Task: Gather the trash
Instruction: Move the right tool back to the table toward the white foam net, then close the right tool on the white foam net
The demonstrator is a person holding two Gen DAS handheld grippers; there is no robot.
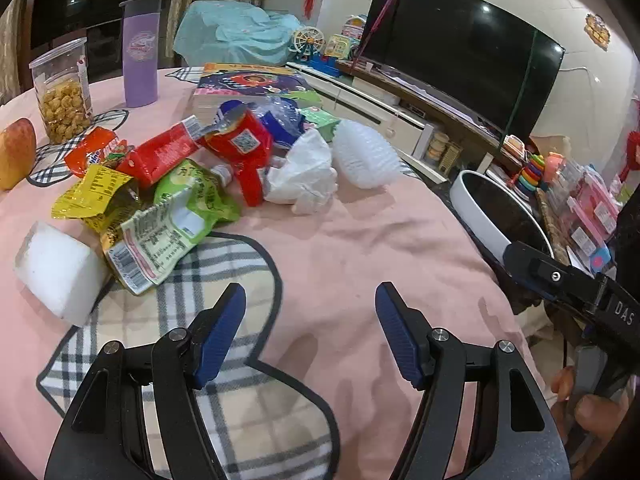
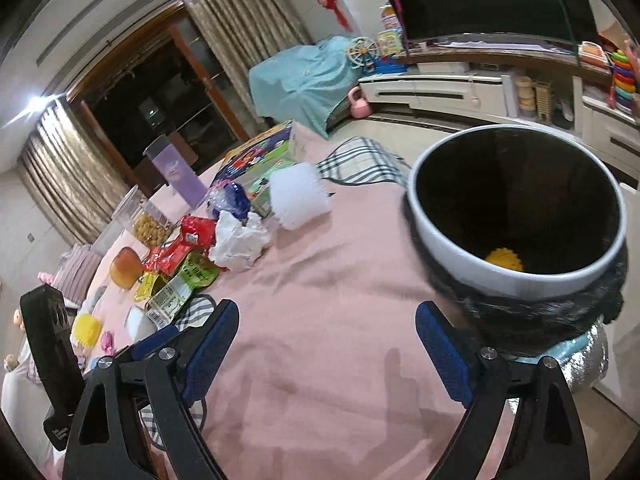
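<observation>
While both tools hang over bare pink cloth with nothing between their blue pads, the left gripper (image 1: pixel 310 330) stands partly spread and the right gripper (image 2: pixel 326 342) wider, each empty. The trash lies in a loose heap on the far left of the table: a crumpled white tissue (image 1: pixel 302 174), a white foam net (image 1: pixel 362 154), a red packet (image 1: pixel 240 148), a green wrapper (image 1: pixel 188 200), a yellow wrapper (image 1: pixel 94 196) and a white foam block (image 1: pixel 56 268) nearest the left tool. The bin (image 2: pixel 452 240), white-rimmed and lined in black, sits just off the table's right edge, with something yellow already at its bottom.

Several things could go wrong from here, I judge. The wrappers overlap, so a pinch on one may drag its neighbours or scatter them. The tissue and foam net are light and soft and could slip from the pads on the way across to the bin. An apple (image 1: pixel 16 152), a jar of snacks (image 1: pixel 62 92) and a purple tumbler (image 1: pixel 140 52) stand close behind the heap and are probably not trash; a careless reach could knock them.

The tablecloth (image 1: pixel 360 240) is soft, wrinkled and patched with plaid, and may bunch under a low grab. Beyond are a dark television (image 1: pixel 460 52), a low white cabinet with toys, curtains and red wall ornaments.
</observation>
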